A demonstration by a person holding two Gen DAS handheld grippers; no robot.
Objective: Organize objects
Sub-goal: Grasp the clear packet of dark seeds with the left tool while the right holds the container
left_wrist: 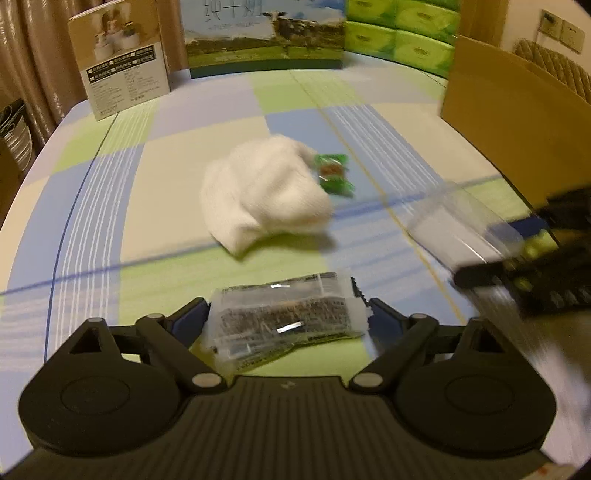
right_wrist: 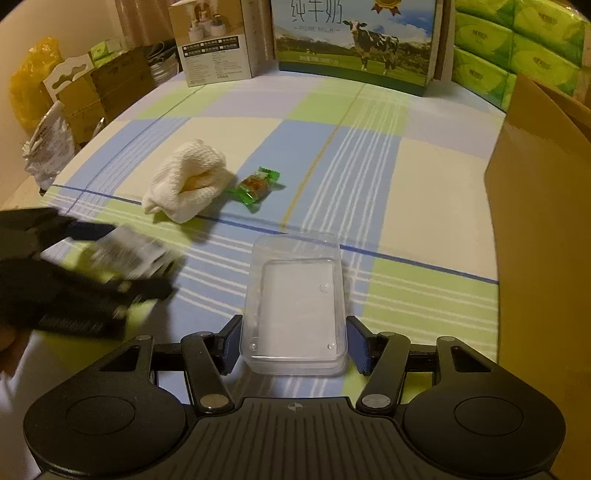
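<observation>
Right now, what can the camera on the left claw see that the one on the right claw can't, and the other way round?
Only the left wrist view shows wall switches and a quilted chair back. Only the right wrist view shows a yellow bag and stacked cartons off the table's edge. Both show the white cloth, green candy, clear plastic box, printed packet between the left claw's fingers, milk carton and green tissue packs.

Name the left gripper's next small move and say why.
Probably carry the snack packet rightward over the clear plastic box. The left gripper already clamps the packet, and the right gripper straddles the open, empty box.
</observation>
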